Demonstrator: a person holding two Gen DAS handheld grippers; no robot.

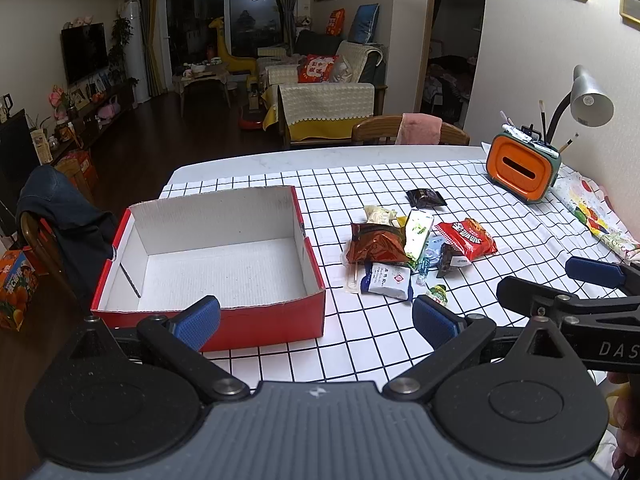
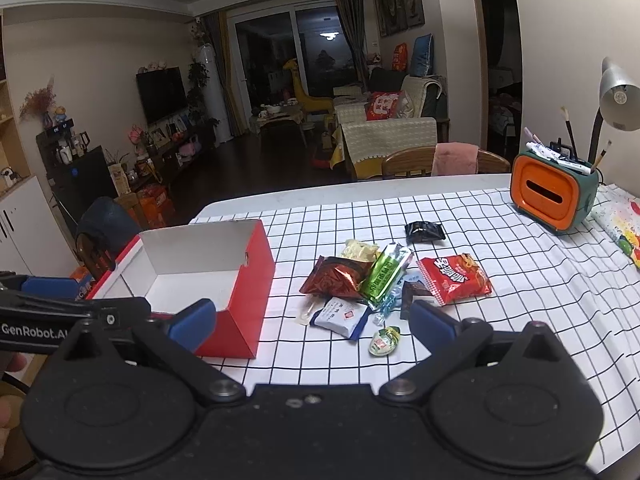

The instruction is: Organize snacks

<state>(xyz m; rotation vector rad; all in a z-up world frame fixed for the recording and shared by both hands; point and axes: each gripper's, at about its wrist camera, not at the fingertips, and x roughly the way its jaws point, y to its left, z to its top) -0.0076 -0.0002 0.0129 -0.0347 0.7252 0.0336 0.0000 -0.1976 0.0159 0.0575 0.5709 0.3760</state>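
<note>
A red cardboard box with a bare white inside stands on the checked tablecloth at the left. To its right lies a heap of snack packets: a red noodle bag, a brown foil bag, a green packet, a white-and-blue packet, a small green candy and, apart at the back, a black packet. My left gripper hovers open by the box's near right corner. My right gripper hovers open in front of the heap, holding nothing.
An orange and green pen holder and a grey desk lamp stand at the back right, beside a colourful cloth. Wooden chairs stand at the far side and at the left. A person's fingers show at the edge.
</note>
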